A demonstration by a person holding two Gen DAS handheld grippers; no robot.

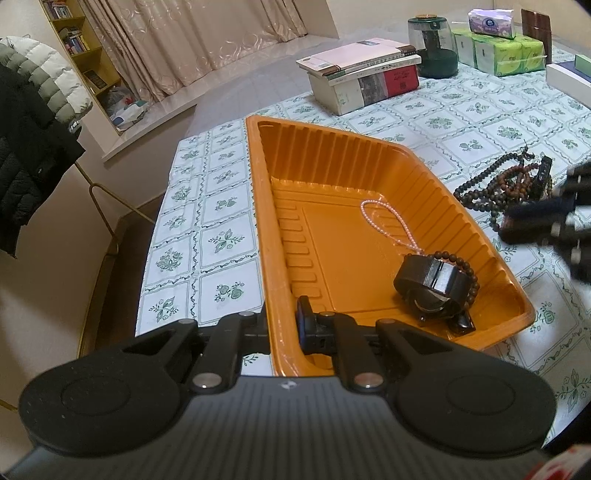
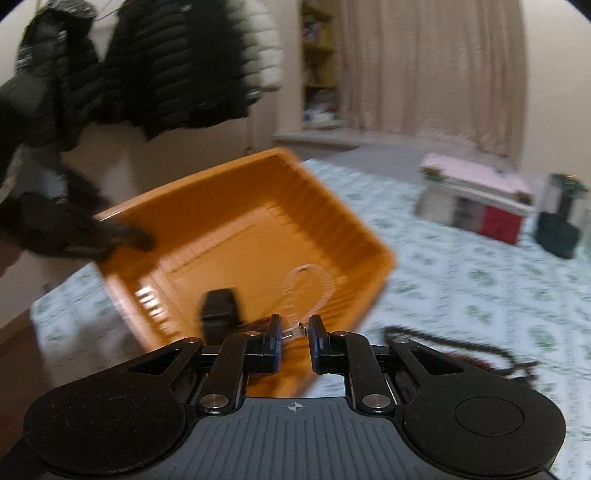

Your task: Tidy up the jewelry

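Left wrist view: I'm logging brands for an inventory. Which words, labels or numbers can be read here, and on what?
No text can be quoted as it reads.
Stack of books: print on the spines, too small to read.
White and purple tissue pack: logo, too blurred to read.
Green tissue packs: labels too small to read.
Black padded jacket: small white marks, unreadable.
Orange plastic tray: no text seen.

Ahead of the tool we see pale patterned curtains hanging to the grey floor. Left of them stands a yellow bookshelf against cream walls. Nearer on the left, puffer jackets hang. A floral checked cloth covers the bench.
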